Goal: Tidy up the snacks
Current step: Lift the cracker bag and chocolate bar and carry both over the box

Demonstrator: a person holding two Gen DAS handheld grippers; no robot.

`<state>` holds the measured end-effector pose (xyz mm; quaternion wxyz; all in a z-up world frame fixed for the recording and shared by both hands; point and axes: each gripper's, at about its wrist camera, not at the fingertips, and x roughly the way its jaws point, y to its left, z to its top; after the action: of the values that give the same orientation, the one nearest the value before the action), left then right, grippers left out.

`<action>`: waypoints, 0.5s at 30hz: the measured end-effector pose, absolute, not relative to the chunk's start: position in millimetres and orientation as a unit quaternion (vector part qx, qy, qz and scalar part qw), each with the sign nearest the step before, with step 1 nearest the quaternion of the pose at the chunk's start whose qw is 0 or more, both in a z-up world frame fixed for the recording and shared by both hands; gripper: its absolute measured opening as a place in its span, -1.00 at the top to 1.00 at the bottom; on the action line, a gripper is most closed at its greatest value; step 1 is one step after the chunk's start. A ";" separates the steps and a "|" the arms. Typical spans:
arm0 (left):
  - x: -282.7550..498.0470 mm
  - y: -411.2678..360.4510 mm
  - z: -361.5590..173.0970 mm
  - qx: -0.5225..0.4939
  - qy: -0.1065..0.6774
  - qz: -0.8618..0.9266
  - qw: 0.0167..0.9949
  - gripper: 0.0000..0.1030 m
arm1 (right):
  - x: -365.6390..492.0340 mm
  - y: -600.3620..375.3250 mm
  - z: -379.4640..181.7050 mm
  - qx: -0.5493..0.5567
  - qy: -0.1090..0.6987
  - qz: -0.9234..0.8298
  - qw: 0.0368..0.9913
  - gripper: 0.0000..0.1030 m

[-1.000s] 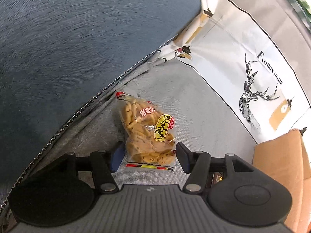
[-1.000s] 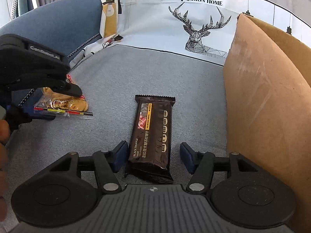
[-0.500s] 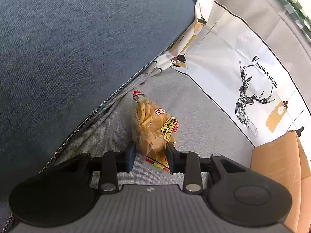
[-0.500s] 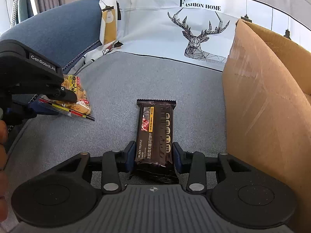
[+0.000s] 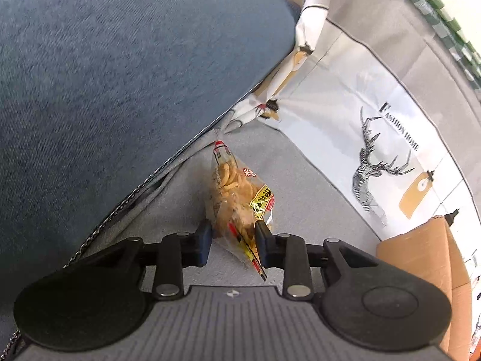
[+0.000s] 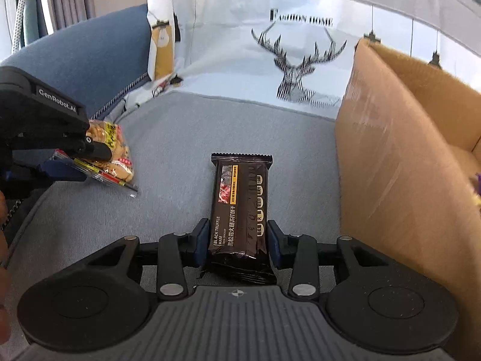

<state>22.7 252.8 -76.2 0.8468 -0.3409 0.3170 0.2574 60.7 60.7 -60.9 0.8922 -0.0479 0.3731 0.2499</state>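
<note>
Each claw is clamped on a snack, left claw (image 5: 233,236) on the cracker bag (image 5: 237,198), right claw (image 6: 237,240) on the dark cracker bar (image 6: 240,204), likely bound for the cardboard box (image 6: 399,156) at the sofa seat's (image 6: 180,132) right edge.

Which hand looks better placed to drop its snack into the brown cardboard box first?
Probably the right gripper: shut on the dark brown cracker packet, it sits right beside the brown cardboard box. The left gripper, holding the clear bag of golden crisps, is by the blue armrest, farther away.
</note>
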 end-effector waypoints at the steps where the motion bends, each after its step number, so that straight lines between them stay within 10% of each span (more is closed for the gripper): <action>1: 22.4 252.4 -75.1 -0.342 0.313 0.254 0.849 0.37 | 60.6 59.8 -58.6 -0.047 0.368 0.249 0.894 0.19; 15: 21.6 243.8 -64.9 -0.352 0.275 0.217 0.868 0.39 | 54.4 49.8 -28.7 -0.045 0.304 0.236 0.922 0.19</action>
<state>21.6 243.8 -64.9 0.8682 -0.3515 0.2748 0.2171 54.4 49.8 -28.7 0.9219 -0.0449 0.3037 0.2363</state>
